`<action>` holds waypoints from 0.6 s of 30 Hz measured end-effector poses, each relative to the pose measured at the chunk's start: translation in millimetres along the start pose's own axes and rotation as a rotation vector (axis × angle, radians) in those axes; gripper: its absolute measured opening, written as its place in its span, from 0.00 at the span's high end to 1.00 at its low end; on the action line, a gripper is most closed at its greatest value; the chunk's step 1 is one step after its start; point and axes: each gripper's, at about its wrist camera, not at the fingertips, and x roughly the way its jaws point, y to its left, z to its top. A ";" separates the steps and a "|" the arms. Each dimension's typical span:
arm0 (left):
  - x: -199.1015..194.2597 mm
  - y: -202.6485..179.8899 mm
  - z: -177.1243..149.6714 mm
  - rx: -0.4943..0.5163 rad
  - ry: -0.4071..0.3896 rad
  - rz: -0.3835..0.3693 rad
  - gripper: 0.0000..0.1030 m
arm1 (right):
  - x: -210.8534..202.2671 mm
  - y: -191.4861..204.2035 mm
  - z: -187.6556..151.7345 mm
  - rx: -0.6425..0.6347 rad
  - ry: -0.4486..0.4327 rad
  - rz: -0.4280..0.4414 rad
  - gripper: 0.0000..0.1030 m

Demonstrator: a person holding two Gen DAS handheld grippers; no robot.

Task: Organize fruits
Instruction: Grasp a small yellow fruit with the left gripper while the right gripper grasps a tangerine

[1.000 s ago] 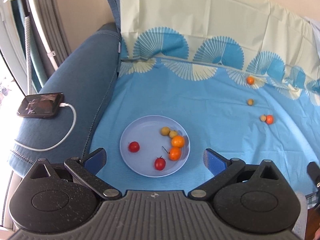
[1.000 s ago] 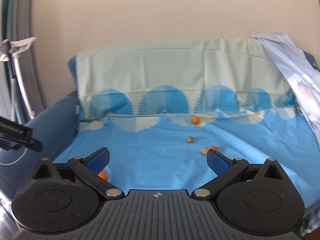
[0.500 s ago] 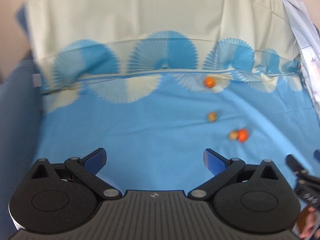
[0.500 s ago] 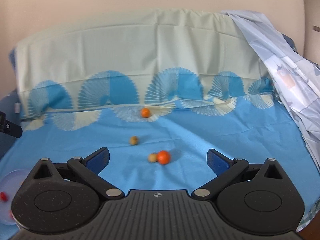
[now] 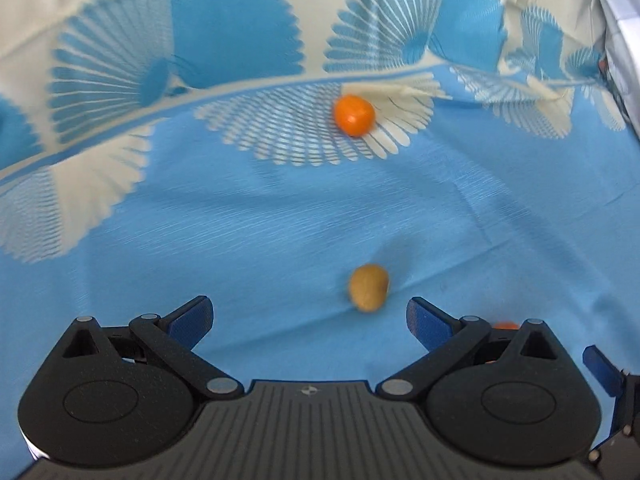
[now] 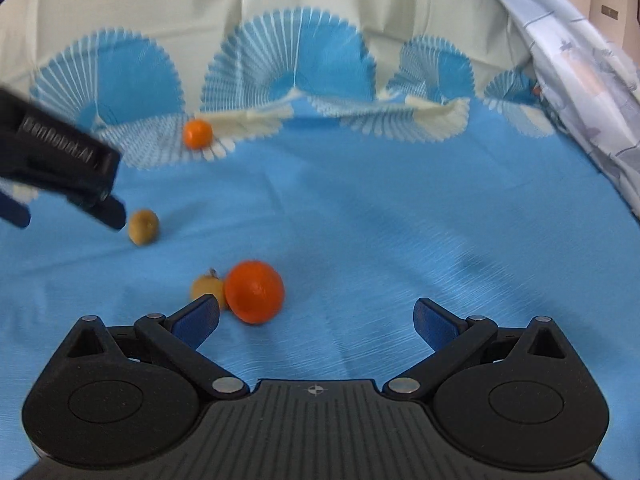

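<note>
On the bright blue bedsheet [image 5: 240,240] with its white fan-shaped print, four small fruits lay loose. Just ahead of the left gripper [image 5: 310,312], whose blue-tipped fingers stood wide apart and held nothing, sat a small tan oval fruit [image 5: 368,287], nearer the right-hand finger than the left and touching neither. Farther back, on a white fan motif where the sheet rose toward the pale cream pillow [image 5: 120,8], rested a round orange fruit [image 5: 355,115]. An orange sliver showed behind the left gripper's right-hand linkage, too hidden to identify with certainty.

From the right wrist view, the right gripper [image 6: 316,320] was likewise spread open and empty. A larger round orange-red fruit [image 6: 254,291] lay just in front of it, close to its left-hand finger, and a small yellowish-tan fruit with a short stem [image 6: 206,286] was pressed against that fruit's left side, partly behind the blue fingertip. To the far left, the black body of the left gripper reached into this view, its tip just beside the tan oval fruit. The far orange fruit sat beyond, near the fold of the sheet. A pale patterned blue-grey cloth [image 6: 580,92] draped down the right edge. Both views were somewhat blurred.
</note>
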 end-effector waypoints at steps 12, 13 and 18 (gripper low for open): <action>25.8 -8.9 4.8 0.020 0.009 0.002 0.32 | 19.3 4.7 -9.1 -0.042 -0.081 0.024 0.35; 19.9 -9.9 4.0 0.029 -0.004 -0.012 0.46 | 16.4 4.9 -8.8 -0.043 -0.089 0.041 0.47; 8.3 -2.4 3.6 -0.023 0.014 -0.079 0.74 | 10.3 -1.5 -7.4 0.003 -0.087 0.056 0.65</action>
